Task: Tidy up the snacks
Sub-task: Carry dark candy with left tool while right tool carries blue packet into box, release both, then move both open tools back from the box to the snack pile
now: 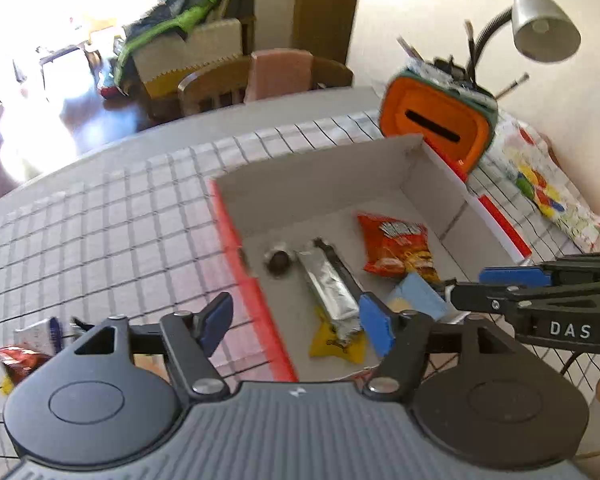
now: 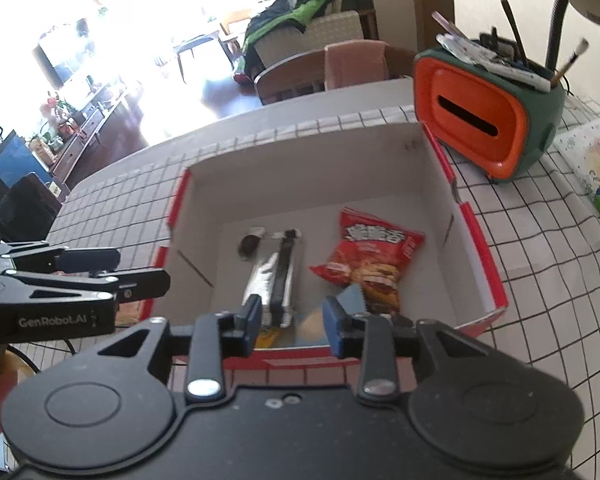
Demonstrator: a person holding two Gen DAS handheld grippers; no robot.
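A red-edged cardboard box [image 1: 320,172] [image 2: 300,168] stands on the checked tablecloth. In it lie a red chip bag [image 1: 396,246] [image 2: 374,258], a silver bar wrapper [image 1: 332,288] [image 2: 269,276], a small dark sweet [image 1: 277,260] [image 2: 249,244], a yellow packet [image 1: 336,346] and a blue packet [image 1: 418,294]. My left gripper [image 1: 297,324] hangs open above the box's near left wall, holding nothing. My right gripper [image 2: 292,320] is open over the box's near edge, also without anything in it. Two loose packets, red [image 1: 17,360] and white [image 1: 39,336], lie on the cloth to the left.
An orange and green pen holder [image 1: 436,124] [image 2: 480,120] stands just behind the box's right corner. A grey desk lamp [image 1: 540,20] leans over it. A colourful printed bag [image 1: 540,184] lies right of the box. A wooden chair [image 1: 259,80] sits at the table's far edge.
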